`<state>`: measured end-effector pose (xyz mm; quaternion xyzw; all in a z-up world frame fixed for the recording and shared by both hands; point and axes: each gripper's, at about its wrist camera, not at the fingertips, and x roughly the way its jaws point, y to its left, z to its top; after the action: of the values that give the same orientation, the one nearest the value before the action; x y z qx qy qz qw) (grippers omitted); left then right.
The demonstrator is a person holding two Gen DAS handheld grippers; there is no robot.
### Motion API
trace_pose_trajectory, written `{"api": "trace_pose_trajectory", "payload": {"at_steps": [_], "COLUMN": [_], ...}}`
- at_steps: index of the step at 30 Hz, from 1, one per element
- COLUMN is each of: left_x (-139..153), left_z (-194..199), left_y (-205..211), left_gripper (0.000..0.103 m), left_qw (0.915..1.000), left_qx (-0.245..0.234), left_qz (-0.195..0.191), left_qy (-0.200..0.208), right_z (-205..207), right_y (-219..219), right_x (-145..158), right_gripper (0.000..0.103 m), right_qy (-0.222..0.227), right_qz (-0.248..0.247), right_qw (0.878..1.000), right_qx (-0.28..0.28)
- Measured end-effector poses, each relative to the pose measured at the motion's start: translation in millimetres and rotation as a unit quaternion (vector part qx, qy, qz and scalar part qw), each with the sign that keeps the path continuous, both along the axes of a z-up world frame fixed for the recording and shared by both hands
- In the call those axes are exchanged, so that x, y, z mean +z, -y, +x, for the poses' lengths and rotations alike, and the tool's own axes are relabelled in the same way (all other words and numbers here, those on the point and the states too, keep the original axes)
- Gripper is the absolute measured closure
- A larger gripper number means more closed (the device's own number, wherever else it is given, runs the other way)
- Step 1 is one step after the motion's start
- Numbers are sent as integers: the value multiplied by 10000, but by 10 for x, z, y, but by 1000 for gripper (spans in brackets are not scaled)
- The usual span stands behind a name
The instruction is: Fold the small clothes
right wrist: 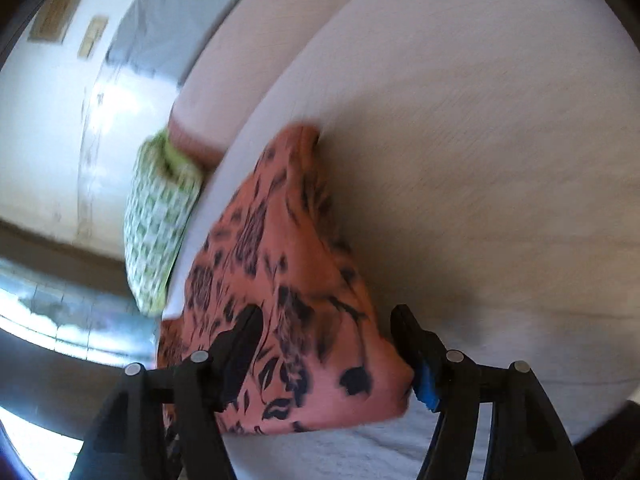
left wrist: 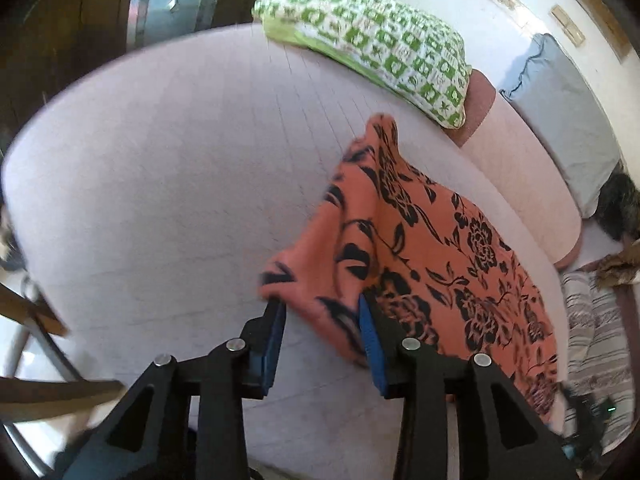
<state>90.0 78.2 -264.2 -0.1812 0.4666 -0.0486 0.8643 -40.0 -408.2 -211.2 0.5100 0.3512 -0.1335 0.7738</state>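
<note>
On the pale mattress [left wrist: 160, 184] lies the orange cloth [left wrist: 440, 248], soft and thin, printed with black flowers, one edge humped in a loose fold. The left gripper [left wrist: 322, 316] stands parted, a corner of cloth drooping between its blue pads without being pinched; the right gripper [right wrist: 326, 340] gapes wider, with cloth between its jaws but unclamped. The limp fabric could snag on a pad and drag the fold open. A green-checked pillow [left wrist: 380, 44] sits near the far edge.
</note>
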Motion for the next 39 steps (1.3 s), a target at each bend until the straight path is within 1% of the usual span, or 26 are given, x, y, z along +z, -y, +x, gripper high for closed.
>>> {"api": "trace_pose_trajectory", "payload": {"at_steps": [2, 3, 4, 5, 6, 8, 9, 11, 13, 14, 15, 16, 17, 18, 19, 20, 21, 23, 24, 26, 27, 28, 29, 32, 36, 39], "left_x": [197, 337, 443, 544, 646, 720, 703, 574, 295, 172, -10, -212, -311, -294, -269, -224, -179, -33, 68, 229, 316, 404, 478, 688, 845, 951], "left_z": [-150, -202, -223, -237, -232, -198, -153, -33, 167, 253, 357, 460, 500, 516, 533, 549, 536, 449, 381, 261, 193, 128, 75, -62, -169, -242], "left_y": [-88, -94, -73, -39, 38, 216, 341, 545, 736, 768, 780, 764, 696, 644, 594, 563, 552, 542, 541, 529, 516, 508, 516, 497, 553, 601], "left_gripper": [58, 56, 54, 47, 39, 37, 37, 36, 36, 36, 36, 36, 31, 20, 19, 19, 19, 19, 19, 19, 19, 19, 19, 19, 19, 19], "left_qw": [9975, 9940, 9905, 9864, 9815, 9737, 9694, 9637, 9599, 9593, 9584, 9587, 9653, 9706, 9725, 9741, 9734, 9672, 9646, 9631, 9622, 9609, 9599, 9587, 9580, 9557], "left_qx": [177, 181, 170, 132, 14, -269, -441, -699, -947, -978, -976, -1008, -957, -795, -669, -665, -634, -491, -459, -417, -384, -347, -324, -243, -226, -253], "left_qz": [541, 793, 976, 1156, 1356, 1607, 1769, 2084, 2386, 2484, 2619, 2656, 2428, 2268, 2230, 2163, 2199, 2463, 2531, 2531, 2530, 2540, 2544, 2517, 2463, 2462], "left_qy": [428, 737, 953, 1157, 1354, 1592, 1643, 1517, 1123, 924, 573, 135, 34, 127, 68, 2, 67, 379, 575, 817, 936, 1048, 1128, 1299, 1454, 1593], "right_z": [-179, -268, -288, -286, -234, -5, 90, 283, 482, 575, 639, 725, 748, 842, 891, 891, 892, 918, 893, 776, 765, 734, 677, 634, 587, 565], "right_y": [82, 108, 111, 95, 52, -115, -199, -384, -577, -652, -679, -715, -745, -753, -754, -787, -804, -858, -866, -839, -864, -892, -905, -966, -1023, -1081], "right_x": [147, 247, 362, 455, 525, 550, 541, 499, 425, 369, 318, 247, 179, 28, -53, -46, -9, 58, 90, 169, 201, 280, 359, 538, 621, 665], "right_gripper": [33, 32, 32, 33, 33, 35, 40, 47, 49, 50, 50, 50, 50, 52, 53, 54, 54, 53, 53, 53, 53, 53, 53, 46, 46, 46], "right_qy": [233, 391, 583, 755, 927, 1027, 1008, 902, 819, 759, 696, 549, 418, 66, -79, -17, -10, 25, 150, 441, 532, 662, 761, 949, 993, 1008], "right_qz": [-307, -589, -876, -1105, -1253, -1301, -1333, -1416, -1383, -1355, -1347, -1332, -1316, -1268, -1257, -1358, -1420, -1498, -1454, -1307, -1353, -1540, -1717, -2009, -2213, -2384], "right_qw": [9985, 9959, 9925, 9892, 9868, 9862, 9856, 9828, 9796, 9785, 9780, 9780, 9782, 9784, 9778, 9765, 9751, 9721, 9734, 9757, 9750, 9722, 9690, 9620, 9576, 9525], "right_qx": [-378, -556, -622, -592, -433, 31, 251, 773, 1202, 1360, 1431, 1509, 1552, 1631, 1677, 1676, 1703, 1804, 1766, 1704, 1683, 1637, 1605, 1584, 1556, 1606]}}
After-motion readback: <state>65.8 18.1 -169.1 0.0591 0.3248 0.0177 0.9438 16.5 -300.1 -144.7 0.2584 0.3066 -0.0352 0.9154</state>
